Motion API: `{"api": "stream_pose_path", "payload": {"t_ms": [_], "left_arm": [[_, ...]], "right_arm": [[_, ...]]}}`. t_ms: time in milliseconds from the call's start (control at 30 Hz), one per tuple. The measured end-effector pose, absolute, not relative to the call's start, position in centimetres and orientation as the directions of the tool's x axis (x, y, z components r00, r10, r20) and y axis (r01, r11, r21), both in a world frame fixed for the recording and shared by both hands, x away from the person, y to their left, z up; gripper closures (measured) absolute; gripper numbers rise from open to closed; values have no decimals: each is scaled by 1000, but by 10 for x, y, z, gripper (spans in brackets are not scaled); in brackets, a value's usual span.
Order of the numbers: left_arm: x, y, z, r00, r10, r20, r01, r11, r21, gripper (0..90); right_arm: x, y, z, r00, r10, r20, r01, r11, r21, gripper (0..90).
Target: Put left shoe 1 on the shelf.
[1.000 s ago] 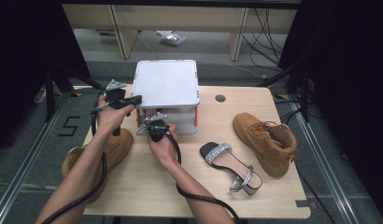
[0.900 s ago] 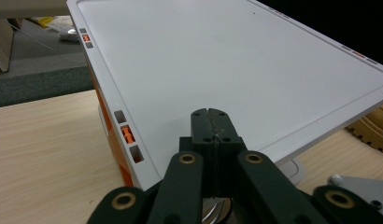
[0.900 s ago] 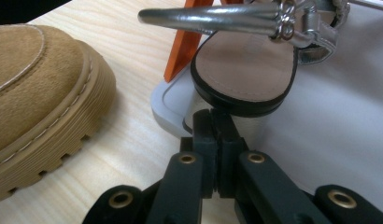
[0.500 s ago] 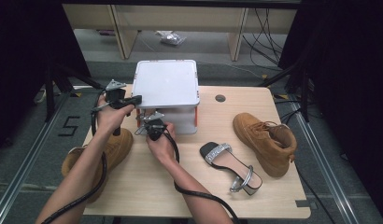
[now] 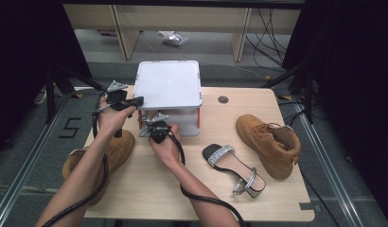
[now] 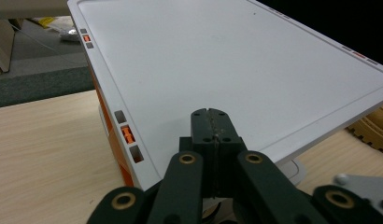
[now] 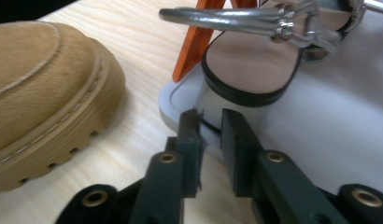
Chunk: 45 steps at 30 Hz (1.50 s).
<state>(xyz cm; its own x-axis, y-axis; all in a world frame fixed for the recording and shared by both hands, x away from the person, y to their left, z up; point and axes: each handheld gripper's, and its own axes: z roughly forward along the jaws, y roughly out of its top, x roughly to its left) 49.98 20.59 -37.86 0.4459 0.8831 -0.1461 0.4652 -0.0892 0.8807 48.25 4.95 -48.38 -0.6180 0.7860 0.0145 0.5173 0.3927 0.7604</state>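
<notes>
- The right gripper point(image 7: 210, 116) has just been parting its jaws, a narrow gap open before the sandal point(image 7: 255, 70) sitting on the box's lower shelf point(image 7: 320, 135).
- The left gripper point(image 6: 211, 122) is resting closed, empty, over the white lid point(image 6: 217, 60).
- A tan boot point(image 7: 45, 88) is crowding the table's left edge.
- Both hands are reaching forward.

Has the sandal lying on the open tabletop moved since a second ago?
No. In the high view the sandal lies at the same spot and angle beside the tan boot on the table.
</notes>
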Motion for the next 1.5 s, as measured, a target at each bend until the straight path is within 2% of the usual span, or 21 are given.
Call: {"api": "stream_pose_path", "payload": {"t_ms": [100,167,333,567,900,1267,1500], "left_arm": [[500,206,-379,445,884,-146,464,-88,881,896],[500,206,-379,446,883,-148,462,-86,883,897],[500,206,-379,444,884,-148,465,-86,881,896],[500,205,-379,445,884,-146,462,-87,883,896],[499,205,-379,440,887,-141,461,-88,883,896],[500,205,-378,442,886,-139,465,-94,880,896],[500,205,-377,443,885,-144,470,-93,877,896]], "right_arm": [[479,41,-476,-622,782,30,531,394,750,713],[478,34,-473,-633,774,-4,514,425,746,676],[472,16,-467,-628,778,23,546,420,725,608],[460,-16,-462,-640,768,7,558,458,692,547],[434,-66,-459,-618,786,31,610,454,649,504],[416,-122,-449,-602,798,-3,626,475,619,467],[392,-164,-443,-564,826,14,653,435,621,454]]}}
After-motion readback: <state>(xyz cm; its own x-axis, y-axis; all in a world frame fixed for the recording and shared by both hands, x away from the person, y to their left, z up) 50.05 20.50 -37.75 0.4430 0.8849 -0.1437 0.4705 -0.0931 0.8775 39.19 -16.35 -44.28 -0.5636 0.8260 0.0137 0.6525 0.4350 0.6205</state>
